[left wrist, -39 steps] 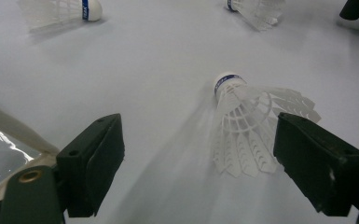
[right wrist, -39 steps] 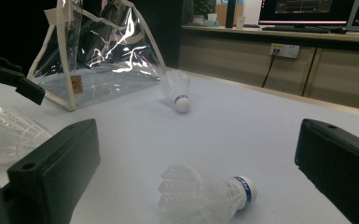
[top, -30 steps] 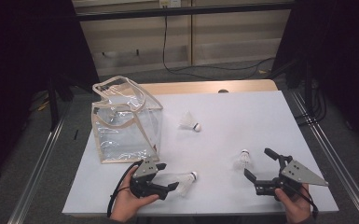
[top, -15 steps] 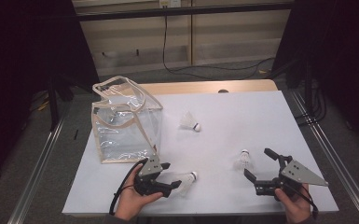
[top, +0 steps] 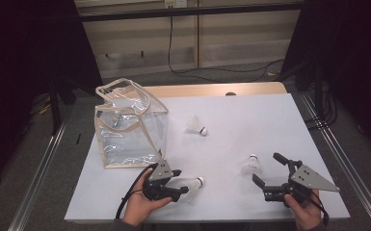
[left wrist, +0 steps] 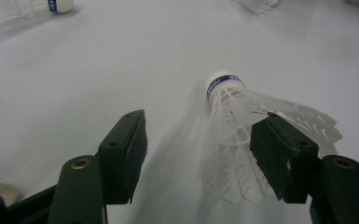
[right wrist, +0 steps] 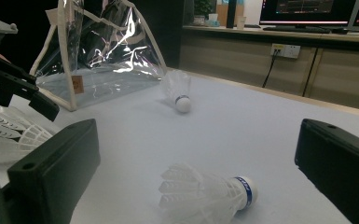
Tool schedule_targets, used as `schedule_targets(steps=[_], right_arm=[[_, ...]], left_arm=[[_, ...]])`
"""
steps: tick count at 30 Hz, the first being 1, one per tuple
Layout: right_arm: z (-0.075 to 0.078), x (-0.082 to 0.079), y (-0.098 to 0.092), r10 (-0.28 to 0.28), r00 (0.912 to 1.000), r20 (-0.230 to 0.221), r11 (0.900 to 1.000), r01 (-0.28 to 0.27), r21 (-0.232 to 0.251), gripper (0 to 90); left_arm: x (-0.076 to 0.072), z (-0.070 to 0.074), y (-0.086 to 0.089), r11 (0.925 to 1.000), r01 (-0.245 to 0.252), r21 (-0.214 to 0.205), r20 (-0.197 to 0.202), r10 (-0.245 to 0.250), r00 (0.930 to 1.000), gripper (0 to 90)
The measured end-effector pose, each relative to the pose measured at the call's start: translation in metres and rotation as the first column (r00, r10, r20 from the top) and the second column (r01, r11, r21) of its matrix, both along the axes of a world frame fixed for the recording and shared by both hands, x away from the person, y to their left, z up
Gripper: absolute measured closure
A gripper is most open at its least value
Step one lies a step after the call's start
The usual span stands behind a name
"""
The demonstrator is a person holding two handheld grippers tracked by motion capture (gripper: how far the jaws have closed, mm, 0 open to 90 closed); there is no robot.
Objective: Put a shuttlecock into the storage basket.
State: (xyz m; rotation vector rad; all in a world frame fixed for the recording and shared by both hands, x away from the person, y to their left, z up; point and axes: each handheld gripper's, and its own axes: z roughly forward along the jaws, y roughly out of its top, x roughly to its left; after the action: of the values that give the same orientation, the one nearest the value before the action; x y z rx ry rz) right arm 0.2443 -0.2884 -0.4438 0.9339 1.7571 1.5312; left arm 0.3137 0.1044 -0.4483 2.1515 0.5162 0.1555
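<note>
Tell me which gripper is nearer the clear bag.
Left. The left gripper sits just below the clear bag's front corner, its jaws around a shuttlecock; the right gripper is far across the table.

Blue print is seen on the band around each shuttlecock (left wrist: 224,85) cork, and a small mark on the bag's (right wrist: 102,70) tag, but nothing can be read.

Two black fingers (right wrist: 56,172) of the right gripper (right wrist: 200,177) are standing wide apart over a white tabletop (right wrist: 261,126). A white shuttlecock (right wrist: 207,193) is lying on its side between them, untouched. A second shuttlecock (right wrist: 178,91) is lying farther off, near a clear plastic bag (right wrist: 98,56). At far left, the left gripper (right wrist: 14,84) is sitting over a third shuttlecock's feathers (right wrist: 14,135).
</note>
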Motion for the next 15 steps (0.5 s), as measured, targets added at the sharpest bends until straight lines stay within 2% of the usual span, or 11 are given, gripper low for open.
schedule_targets(steps=[5, 15], right_arm=[[0.0, 0.0, 0.0, 0.001, 1.0, -0.003, 1.0, -0.001, 0.002, 0.0], [0.0, 0.0, -0.001, -0.002, 1.0, -0.001, 1.0, 0.002, 0.003, 0.0]], left_arm=[[0.0, 0.0, -0.004, 1.0, 0.007, -0.001, -0.014, -0.007, 0.9999, 42.6], [0.001, -0.002, -0.012, 0.9998, 0.02, -0.002, -0.044, -0.02, 0.9988, 48.0]])
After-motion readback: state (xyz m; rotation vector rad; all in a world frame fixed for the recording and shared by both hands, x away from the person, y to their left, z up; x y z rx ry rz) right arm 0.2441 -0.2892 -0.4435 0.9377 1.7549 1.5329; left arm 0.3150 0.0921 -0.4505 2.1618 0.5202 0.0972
